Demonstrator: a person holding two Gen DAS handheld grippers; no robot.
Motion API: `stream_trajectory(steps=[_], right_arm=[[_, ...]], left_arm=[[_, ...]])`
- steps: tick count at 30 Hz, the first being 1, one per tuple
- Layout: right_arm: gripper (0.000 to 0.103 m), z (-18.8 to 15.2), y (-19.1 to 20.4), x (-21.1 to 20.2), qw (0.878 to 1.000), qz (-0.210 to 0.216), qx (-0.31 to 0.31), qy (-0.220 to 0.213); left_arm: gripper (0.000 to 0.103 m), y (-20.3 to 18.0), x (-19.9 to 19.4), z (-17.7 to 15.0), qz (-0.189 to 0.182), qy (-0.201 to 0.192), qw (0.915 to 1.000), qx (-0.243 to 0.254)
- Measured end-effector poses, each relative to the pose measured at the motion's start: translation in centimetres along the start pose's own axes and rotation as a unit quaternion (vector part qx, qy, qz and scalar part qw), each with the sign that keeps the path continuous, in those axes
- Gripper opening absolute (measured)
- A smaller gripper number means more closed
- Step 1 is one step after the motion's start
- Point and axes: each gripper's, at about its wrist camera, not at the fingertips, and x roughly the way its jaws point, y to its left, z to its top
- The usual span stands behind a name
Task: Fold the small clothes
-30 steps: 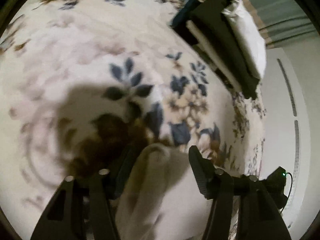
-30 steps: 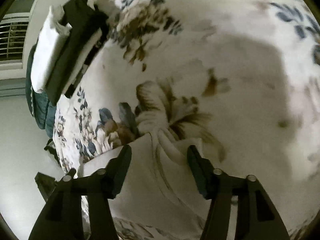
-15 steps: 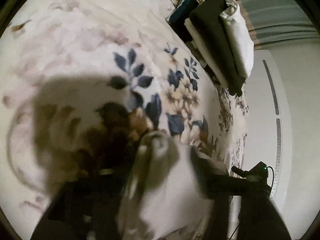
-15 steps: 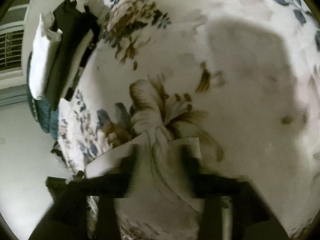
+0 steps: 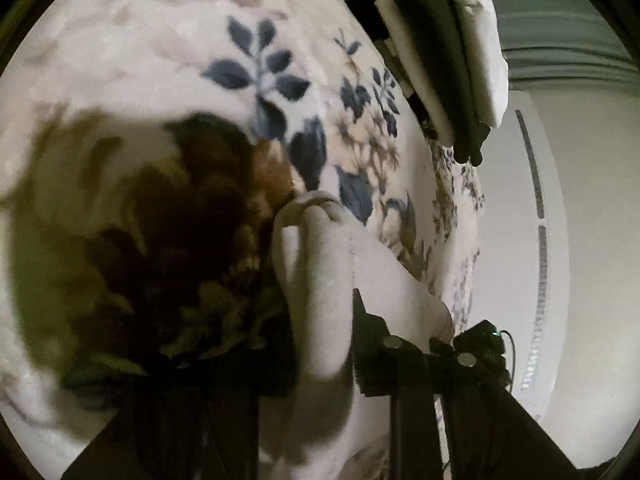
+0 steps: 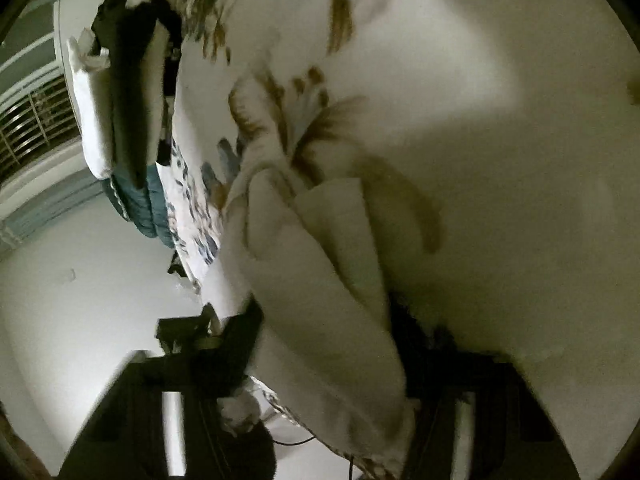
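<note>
Left gripper (image 5: 320,344) clamped on the white garment (image 5: 320,264), cloth bunched between its fingers at 6 o'clock. Right gripper (image 6: 324,340) likewise pinching the same garment. Beyond lies the floral blanket (image 5: 160,40); folded stack (image 5: 444,52) at 1 o'clock, far edge.

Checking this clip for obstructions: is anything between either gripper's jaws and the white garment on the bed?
Nothing visible. The white garment already sits between the jaws of the left gripper and of the right gripper, over the floral bedspread. The folded stack lies well clear.
</note>
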Motion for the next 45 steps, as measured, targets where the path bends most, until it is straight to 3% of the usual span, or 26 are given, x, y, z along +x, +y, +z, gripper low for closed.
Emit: stream_trajectory(steps=[3,10,17,23,28,33,37,39,40,41,42,43,45], right_arm=[[0.02,-0.6,1.1,-0.4,1.0,-0.006,-0.006,-0.016],[0.015,-2.0,6.2,-3.5,0.998,-0.024,-0.038,-0.038],[0.015,-0.5,16.6,-7.9,0.994,0.004,-0.088,-0.068],[0.014,6.5,28.3,-10.4,0.985,0.032,-0.145,-0.092],[0.014,14.6,36.8,-10.0,0.977,0.032,-0.182,-0.106],[0.014,21.6,41.3,-7.4,0.973,0.0,-0.202,-0.109],[0.016,24.3,42.5,-4.9,0.967,-0.075,-0.217,-0.113],[0.025,24.2,42.8,-4.1,0.955,-0.133,-0.234,-0.125],[0.031,24.0,42.9,-3.9,0.95,-0.153,-0.241,-0.128],[0.054,23.6,43.2,-3.7,0.941,-0.186,-0.249,-0.136],[0.077,23.1,43.6,-3.6,0.925,-0.228,-0.263,-0.153],[0.083,22.3,44.0,-3.5,0.904,-0.269,-0.283,-0.173],[0.1,21.1,44.4,-3.0,0.868,-0.343,-0.3,-0.199]], left_arm=[[0.014,-1.0,-0.8,0.0,0.009,-0.007,0.9999,0.01],[0.014,-6.0,-3.1,1.2,0.024,-0.005,0.9983,0.054],[0.014,-14.0,-7.5,7.7,0.022,-0.048,0.9941,0.094],[0.014,-22.2,-9.6,17.5,0.011,-0.112,0.9844,0.136],[0.014,-25.6,-9.0,26.0,0.026,-0.148,0.9759,0.158],[0.018,-26.0,-5.5,32.4,0.113,-0.149,0.9663,0.177],[0.023,-25.3,-2.9,33.9,0.195,-0.139,0.9548,0.175],[0.03,-25.4,-2.8,33.7,0.212,-0.151,0.9488,0.179],[0.043,-25.6,-2.9,33.7,0.225,-0.158,0.9439,0.183],[0.052,-25.9,-3.1,33.5,0.233,-0.169,0.9389,0.189],[0.076,-26.1,-3.1,33.3,0.243,-0.175,0.9349,0.191],[0.089,-26.4,-3.2,32.9,0.25,-0.182,0.9308,0.194],[0.097,-26.9,-3.2,32.1,0.266,-0.197,0.9219,0.202]])
